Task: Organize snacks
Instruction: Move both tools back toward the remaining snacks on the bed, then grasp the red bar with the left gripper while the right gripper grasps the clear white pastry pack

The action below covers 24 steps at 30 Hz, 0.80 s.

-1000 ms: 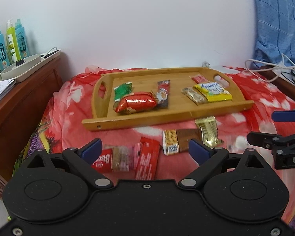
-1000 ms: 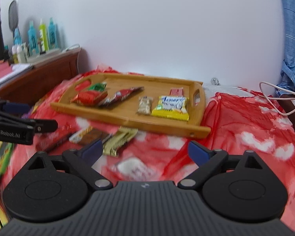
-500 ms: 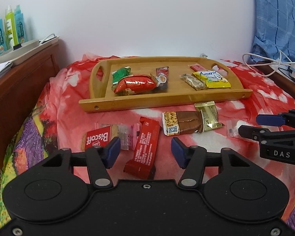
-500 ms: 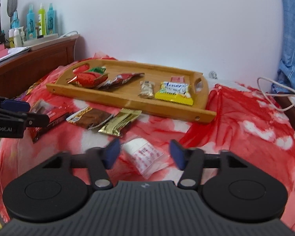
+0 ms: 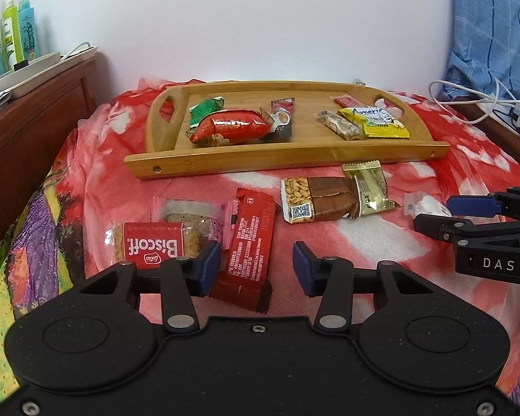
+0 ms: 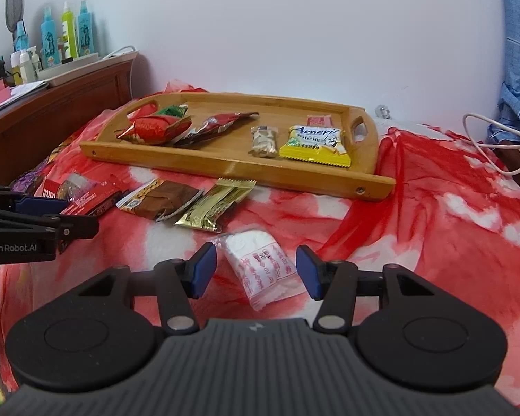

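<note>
left wrist view | tray (image 5: 232, 164) upper centre holds six-odd snacks | about six on blanket (image 5: 381, 232) | left gripper (image 5: 256, 268) agape over red bar (image 5: 248, 242) | right gripper (image 6: 256, 270) agape over white packet (image 6: 263, 263)

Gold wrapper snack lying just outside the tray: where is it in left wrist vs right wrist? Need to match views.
Left wrist: gold wrapper snack sits right of centre, on the red blanket just in front of the wooden tray, touching the brown peanut bar.
Right wrist: it lies left of centre, below the tray's front rail, right of the same bar.
Shared landmark: the yellow packet inside the tray.
</note>
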{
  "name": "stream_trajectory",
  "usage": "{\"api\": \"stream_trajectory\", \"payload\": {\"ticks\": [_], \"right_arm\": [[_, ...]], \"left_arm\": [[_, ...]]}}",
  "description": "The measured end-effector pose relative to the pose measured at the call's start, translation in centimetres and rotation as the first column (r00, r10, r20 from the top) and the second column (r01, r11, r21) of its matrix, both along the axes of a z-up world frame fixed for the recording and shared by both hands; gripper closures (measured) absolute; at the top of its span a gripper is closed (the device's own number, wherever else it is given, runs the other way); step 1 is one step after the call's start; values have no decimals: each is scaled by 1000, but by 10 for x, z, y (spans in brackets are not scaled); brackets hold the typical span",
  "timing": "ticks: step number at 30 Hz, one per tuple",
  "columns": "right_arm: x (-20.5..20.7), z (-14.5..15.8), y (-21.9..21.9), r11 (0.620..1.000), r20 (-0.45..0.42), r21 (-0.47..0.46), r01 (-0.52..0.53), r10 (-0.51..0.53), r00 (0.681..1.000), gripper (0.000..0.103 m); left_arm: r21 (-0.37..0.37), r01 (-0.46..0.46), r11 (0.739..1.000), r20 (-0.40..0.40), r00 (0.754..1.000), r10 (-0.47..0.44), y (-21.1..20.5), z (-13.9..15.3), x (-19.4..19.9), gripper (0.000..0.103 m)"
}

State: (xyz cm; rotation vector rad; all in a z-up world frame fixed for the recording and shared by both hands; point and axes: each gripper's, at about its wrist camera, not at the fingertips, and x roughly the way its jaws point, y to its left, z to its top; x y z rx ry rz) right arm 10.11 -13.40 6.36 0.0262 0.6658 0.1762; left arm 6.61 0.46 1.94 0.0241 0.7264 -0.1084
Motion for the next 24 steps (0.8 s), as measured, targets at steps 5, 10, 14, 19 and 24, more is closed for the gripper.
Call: {"api": "stream_trajectory", "payload": {"ticks": [5, 10, 14, 19, 24], "right_arm": [[1, -1, 1, 1000, -6, -5, -7, 7, 1000, 39], [0, 0, 5, 999, -1, -22, -27, 27, 1000, 54], [-3, 1, 7, 999, 11, -27, -36, 36, 999, 57], [-7, 4, 9, 999, 35, -25, -40, 41, 999, 66], [-8, 6, 7, 999, 37, -7, -34, 34, 999, 67]], "left_arm": [[-24, -12, 1000, -9, 1000, 12, 1, -1, 3, 61], [-46, -1, 999, -29, 1000, 0, 0, -1, 5, 79], [-48, -10, 999, -28, 1000, 9, -1, 0, 3, 80], [-58, -13, 998, -25, 1000, 12, -2, 2, 0, 80], [-58, -10, 998, -16, 1000, 9, -6, 7, -3, 80]]}}
